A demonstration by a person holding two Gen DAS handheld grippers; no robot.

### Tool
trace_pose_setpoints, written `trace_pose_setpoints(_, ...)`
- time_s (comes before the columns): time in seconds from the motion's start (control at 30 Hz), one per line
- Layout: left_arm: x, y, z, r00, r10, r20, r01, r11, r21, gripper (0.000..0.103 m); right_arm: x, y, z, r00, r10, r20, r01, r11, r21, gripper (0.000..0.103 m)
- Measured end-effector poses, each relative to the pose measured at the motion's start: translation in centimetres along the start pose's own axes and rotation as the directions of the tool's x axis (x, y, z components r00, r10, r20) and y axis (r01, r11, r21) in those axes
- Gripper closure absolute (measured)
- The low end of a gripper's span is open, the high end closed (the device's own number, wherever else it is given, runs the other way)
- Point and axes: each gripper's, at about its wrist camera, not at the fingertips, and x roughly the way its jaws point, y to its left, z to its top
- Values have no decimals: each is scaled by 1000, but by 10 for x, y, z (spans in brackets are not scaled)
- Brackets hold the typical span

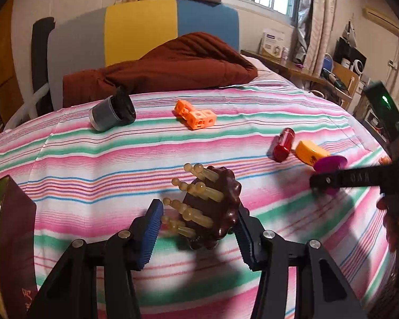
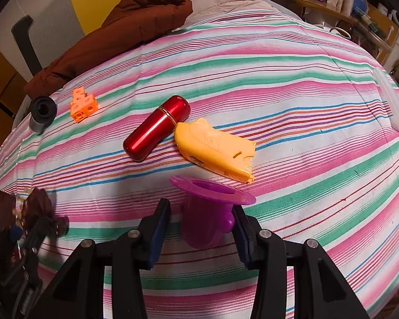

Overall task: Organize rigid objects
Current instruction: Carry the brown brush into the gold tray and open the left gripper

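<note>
In the left wrist view a brown massage brush (image 1: 215, 207) with amber pegs sits tilted between the blue pads of my left gripper (image 1: 198, 226). The peg tips touch one pad and the brown base presses the other, so the gripper is shut on it. In the right wrist view a purple flanged cup (image 2: 207, 220) stands on the striped sheet between the jaws of my right gripper (image 2: 202, 226). A strip of sheet shows between the cup and the left pad, so this gripper is open. Just beyond the cup lie a red capsule (image 2: 157, 127) and a yellow plastic piece (image 2: 215, 148).
Orange linked cubes (image 1: 195, 117) and a grey-black cylinder (image 1: 111, 114) lie farther up the striped bed sheet (image 1: 93, 159). A brown quilt (image 1: 159, 63) is heaped at the head. A dark box (image 1: 16, 226) stands at the left edge. A cluttered desk (image 1: 292, 66) runs along the right.
</note>
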Motion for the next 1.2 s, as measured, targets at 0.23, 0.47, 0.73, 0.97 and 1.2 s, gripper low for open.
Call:
trace_pose_setpoints(0.23, -16, 11, -15, 1000, -17, 16, 18, 997, -72, 50, -1, 1, 0, 1000, -26, 4, 26, 999, -21, 67)
trace_pose_setpoints(0.47, -49, 17, -42, 996, -87, 34, 91, 988, -126, 51, -1, 5, 1, 1000, -11, 11, 11, 1000, -25, 67)
trace_pose_setpoints(0.73, -84, 32, -66, 990, -132, 54, 140, 974, -180, 51, -1, 20, -1, 984, 176, -6, -177, 983, -40, 68)
trace_pose_setpoints(0.97, -121, 36, -72, 982, -150, 118, 166, 975, -146, 51, -5, 30, -8, 983, 184, -3, -184, 978, -96, 68)
trace_pose_setpoints(1.2, -161, 64, -76, 974, -119, 194, 159, 966, -203, 51, -1, 34, -10, 987, 159, -16, -160, 979, -128, 68)
